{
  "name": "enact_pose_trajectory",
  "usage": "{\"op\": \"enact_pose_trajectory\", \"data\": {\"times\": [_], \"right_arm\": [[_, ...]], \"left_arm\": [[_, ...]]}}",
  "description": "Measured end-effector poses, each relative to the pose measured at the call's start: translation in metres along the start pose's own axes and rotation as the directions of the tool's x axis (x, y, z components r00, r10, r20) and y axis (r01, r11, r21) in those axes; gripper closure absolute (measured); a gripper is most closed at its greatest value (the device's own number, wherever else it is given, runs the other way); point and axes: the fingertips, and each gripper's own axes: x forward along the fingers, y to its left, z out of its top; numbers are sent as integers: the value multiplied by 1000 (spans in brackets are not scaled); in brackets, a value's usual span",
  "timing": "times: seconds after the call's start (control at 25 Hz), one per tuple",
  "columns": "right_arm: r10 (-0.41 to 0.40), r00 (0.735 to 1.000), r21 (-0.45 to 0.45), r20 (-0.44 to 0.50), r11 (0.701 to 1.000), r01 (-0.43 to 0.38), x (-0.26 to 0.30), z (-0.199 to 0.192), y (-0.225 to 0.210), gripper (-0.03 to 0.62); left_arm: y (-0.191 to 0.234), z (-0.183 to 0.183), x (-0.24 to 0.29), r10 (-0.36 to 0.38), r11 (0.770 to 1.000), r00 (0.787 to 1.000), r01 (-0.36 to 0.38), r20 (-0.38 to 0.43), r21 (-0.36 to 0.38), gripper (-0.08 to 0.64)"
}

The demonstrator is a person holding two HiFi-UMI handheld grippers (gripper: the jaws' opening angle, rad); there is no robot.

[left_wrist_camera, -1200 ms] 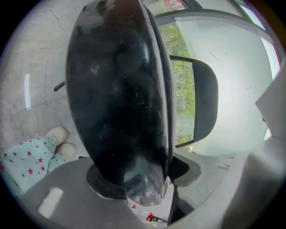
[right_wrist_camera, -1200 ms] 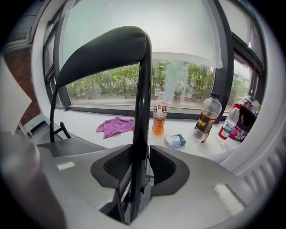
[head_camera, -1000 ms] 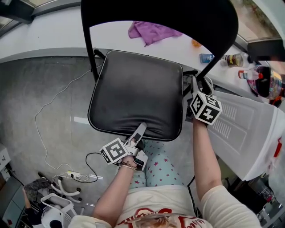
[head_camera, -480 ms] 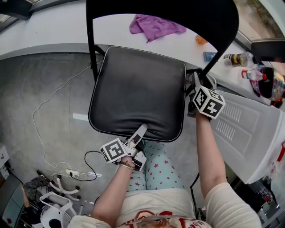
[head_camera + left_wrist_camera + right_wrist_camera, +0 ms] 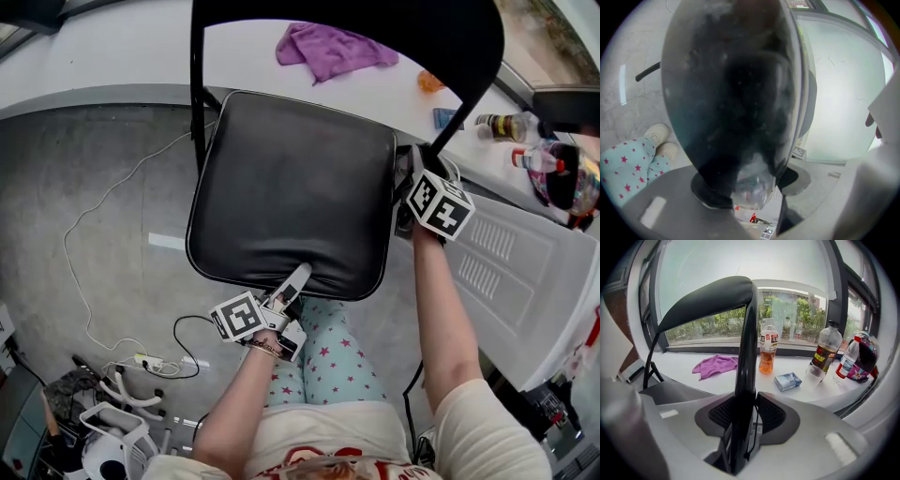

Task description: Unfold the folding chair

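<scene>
The folding chair's black padded seat (image 5: 291, 187) lies almost flat below me, its curved black backrest (image 5: 375, 23) at the top of the head view. My left gripper (image 5: 286, 291) is at the seat's front edge, shut on it; in the left gripper view the seat (image 5: 736, 93) fills the space between the jaws. My right gripper (image 5: 412, 183) is at the seat's right side, shut on the black frame tube (image 5: 745, 380), which runs up to the backrest (image 5: 708, 298). Its jaws have just been closing on that tube.
A white ledge behind the chair carries a purple cloth (image 5: 337, 49), bottles (image 5: 497, 124) and a small blue pack (image 5: 787, 380). A white ribbed panel (image 5: 506, 272) stands at the right. A cable (image 5: 94, 234) and a power strip (image 5: 155, 361) lie on the grey floor at the left. The person's star-patterned trouser legs (image 5: 328, 361) are under the seat's front edge.
The right gripper has shifted a little toward the upper right along the frame tube. The seat has shifted slightly with both grippers. The left gripper keeps its hold on the front edge.
</scene>
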Motion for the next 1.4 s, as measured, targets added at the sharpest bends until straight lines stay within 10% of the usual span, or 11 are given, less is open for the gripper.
{"op": "enact_pose_trajectory", "data": {"times": [1.4], "right_arm": [[12,997,19,76,1000,-14,-41,-48,8,419]], "left_arm": [[67,-23,-33,-115,989,993,114,14,98,311]]}}
